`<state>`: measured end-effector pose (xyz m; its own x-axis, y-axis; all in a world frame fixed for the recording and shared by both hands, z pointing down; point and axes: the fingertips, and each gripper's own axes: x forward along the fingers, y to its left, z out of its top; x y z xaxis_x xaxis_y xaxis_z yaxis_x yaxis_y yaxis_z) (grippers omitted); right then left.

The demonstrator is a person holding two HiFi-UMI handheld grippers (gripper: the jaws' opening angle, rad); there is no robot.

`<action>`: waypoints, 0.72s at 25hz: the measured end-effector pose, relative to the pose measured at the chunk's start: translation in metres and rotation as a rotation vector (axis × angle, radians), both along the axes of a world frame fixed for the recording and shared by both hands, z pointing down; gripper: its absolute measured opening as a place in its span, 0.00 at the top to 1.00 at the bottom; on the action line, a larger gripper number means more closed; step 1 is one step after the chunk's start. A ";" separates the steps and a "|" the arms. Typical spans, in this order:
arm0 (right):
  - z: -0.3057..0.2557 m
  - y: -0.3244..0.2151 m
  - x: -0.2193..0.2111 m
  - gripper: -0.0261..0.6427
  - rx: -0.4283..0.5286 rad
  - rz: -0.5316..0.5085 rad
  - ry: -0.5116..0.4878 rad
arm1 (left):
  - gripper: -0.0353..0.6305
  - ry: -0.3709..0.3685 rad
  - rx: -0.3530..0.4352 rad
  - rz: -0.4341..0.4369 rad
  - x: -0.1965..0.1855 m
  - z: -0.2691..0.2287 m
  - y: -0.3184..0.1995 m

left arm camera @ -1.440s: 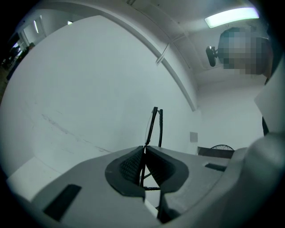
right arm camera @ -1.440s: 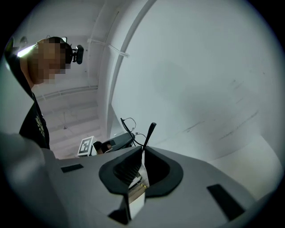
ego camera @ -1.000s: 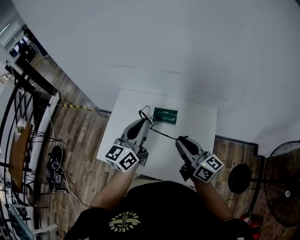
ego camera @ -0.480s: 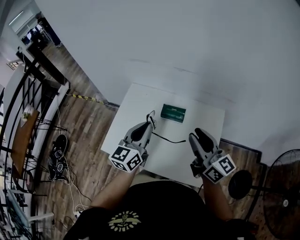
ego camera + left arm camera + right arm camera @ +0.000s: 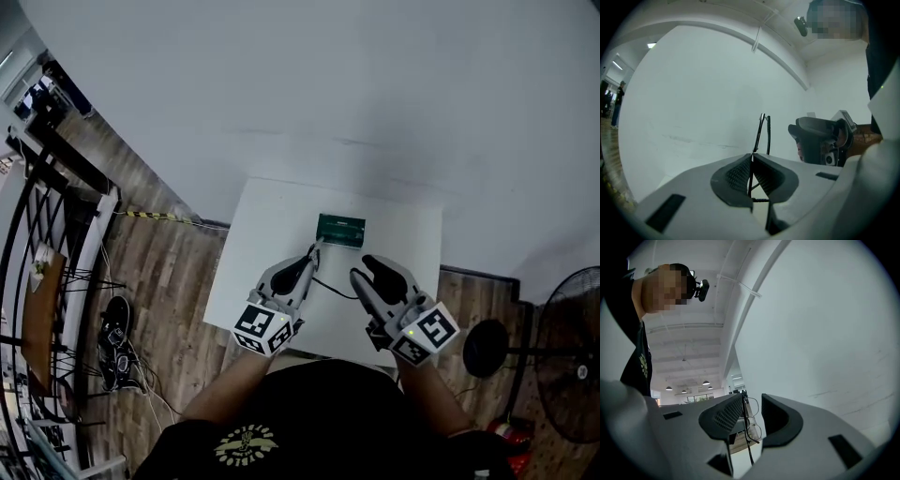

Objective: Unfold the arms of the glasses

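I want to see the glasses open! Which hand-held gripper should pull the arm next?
Right, probably. The left hand-held gripper is shut on the glasses, steadying them. The right hand-held gripper is free: its jaws have just been opening, with the glasses between them, unpressed.

Table and floor, from above
A small green rectangular box (image 5: 340, 230) sits at the far middle of the white rectangular table (image 5: 272, 234). Nearer, above the tabletop, thin wire-framed glasses (image 5: 753, 408) sit between the left gripper's (image 5: 313, 251) jaws. A black standing fan (image 5: 572, 352) stands on the floor at right, dark shoes (image 5: 112, 342) at left.
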<state>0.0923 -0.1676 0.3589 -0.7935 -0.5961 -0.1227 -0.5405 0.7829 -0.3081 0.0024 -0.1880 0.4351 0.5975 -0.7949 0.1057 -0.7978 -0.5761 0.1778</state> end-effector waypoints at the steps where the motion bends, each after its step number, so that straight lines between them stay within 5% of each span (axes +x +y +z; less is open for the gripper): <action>1: 0.001 -0.002 -0.008 0.78 0.000 0.004 0.003 | 0.91 -0.016 0.006 0.013 -0.003 -0.001 -0.001; 8: 0.009 -0.011 -0.066 0.78 -0.009 0.003 0.041 | 0.91 -0.158 0.078 0.096 -0.023 -0.010 -0.007; 18: 0.019 -0.018 -0.125 0.83 -0.071 0.081 0.103 | 0.91 -0.250 0.143 0.191 -0.054 -0.015 -0.006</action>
<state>-0.0331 -0.1859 0.3776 -0.7489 -0.6627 0.0014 -0.6323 0.7140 -0.3005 -0.0518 -0.1943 0.4201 0.7064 -0.6887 0.1633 -0.6820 -0.7240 -0.1034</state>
